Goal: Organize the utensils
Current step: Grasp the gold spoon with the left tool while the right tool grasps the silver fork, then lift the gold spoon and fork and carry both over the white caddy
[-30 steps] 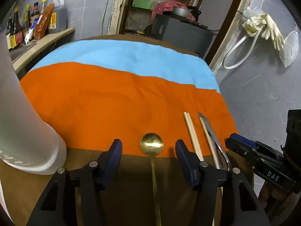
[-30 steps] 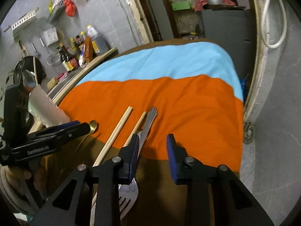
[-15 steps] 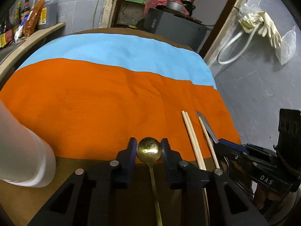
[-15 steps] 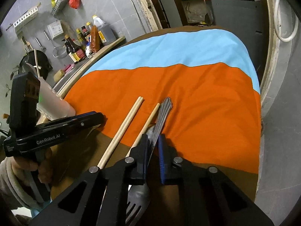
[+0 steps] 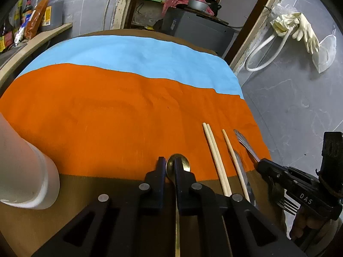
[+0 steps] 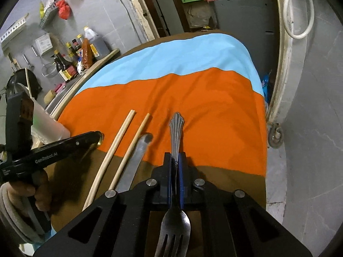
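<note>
Left wrist: my left gripper is closing on the spoon, bowl pinched between the jaws at the orange cloth edge on the bench. Chopsticks lie to its right, cup to its left.

Right wrist: my right gripper is clamped on the fork handle, tines toward the camera. Knife and chopsticks lie just left.

Black plastic left gripper and right gripper: round silver screws behind blue-padded fingers; grey ribbed sleeve.
</note>
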`<control>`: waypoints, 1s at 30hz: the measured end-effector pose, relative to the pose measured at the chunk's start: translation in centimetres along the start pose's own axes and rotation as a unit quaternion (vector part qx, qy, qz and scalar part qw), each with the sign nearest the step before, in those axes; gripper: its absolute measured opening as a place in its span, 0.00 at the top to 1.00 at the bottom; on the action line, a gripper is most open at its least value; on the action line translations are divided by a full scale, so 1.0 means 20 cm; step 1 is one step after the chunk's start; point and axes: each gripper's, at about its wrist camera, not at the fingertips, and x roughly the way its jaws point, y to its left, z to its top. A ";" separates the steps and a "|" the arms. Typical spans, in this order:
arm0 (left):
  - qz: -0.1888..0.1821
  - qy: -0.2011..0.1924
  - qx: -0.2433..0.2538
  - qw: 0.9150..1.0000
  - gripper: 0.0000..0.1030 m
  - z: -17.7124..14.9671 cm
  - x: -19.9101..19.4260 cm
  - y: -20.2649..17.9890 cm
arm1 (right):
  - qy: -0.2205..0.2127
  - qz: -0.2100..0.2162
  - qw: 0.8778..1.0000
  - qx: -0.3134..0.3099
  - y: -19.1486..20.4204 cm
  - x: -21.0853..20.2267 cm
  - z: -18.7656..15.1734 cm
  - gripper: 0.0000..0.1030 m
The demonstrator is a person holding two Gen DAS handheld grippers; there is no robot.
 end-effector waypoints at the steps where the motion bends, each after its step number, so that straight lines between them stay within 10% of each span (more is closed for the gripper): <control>1: -0.003 0.001 -0.001 1.000 0.92 0.00 0.00 0.00 | 0.002 -0.001 1.000 0.000 0.00 0.00 0.00 0.95; 30: -0.005 0.021 0.006 1.000 0.97 0.01 -0.04 -0.03 | 0.161 0.029 0.983 -0.085 0.11 0.22 0.24 0.80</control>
